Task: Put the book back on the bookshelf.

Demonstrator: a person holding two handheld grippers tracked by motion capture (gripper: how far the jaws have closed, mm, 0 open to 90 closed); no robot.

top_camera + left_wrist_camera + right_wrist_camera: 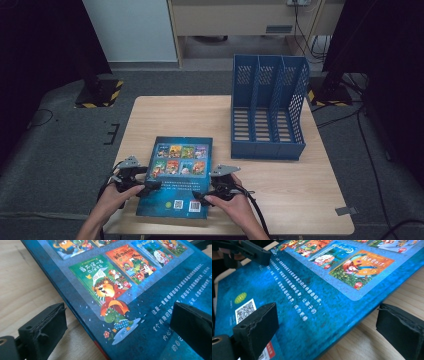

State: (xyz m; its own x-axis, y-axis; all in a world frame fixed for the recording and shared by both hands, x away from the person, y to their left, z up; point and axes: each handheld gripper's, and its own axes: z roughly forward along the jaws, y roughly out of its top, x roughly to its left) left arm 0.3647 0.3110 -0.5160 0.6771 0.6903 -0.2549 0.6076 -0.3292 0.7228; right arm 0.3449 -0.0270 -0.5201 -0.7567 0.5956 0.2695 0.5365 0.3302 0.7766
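While both sets of jaws stand apart, the left gripper (150, 184) straddles the left long edge of the picture book (178, 175), one pad over the cover and one over bare wood, neither pressing; the right gripper (206, 192) does the same at the book's right edge, with nothing clamped. That book lies flat, back cover up, at the 6 o'clock side of the table (300, 200), its bottom edge close to the near rim. At about 1 o'clock from it, well apart, stands the blue file rack (267, 107), its three slots open toward the person. I judge the step in hand to be taking hold of the book from both sides. Next, each gripper would need to close on its edge, one pad slipping under the cover, before the book can be lifted, stood on edge and carried toward a slot
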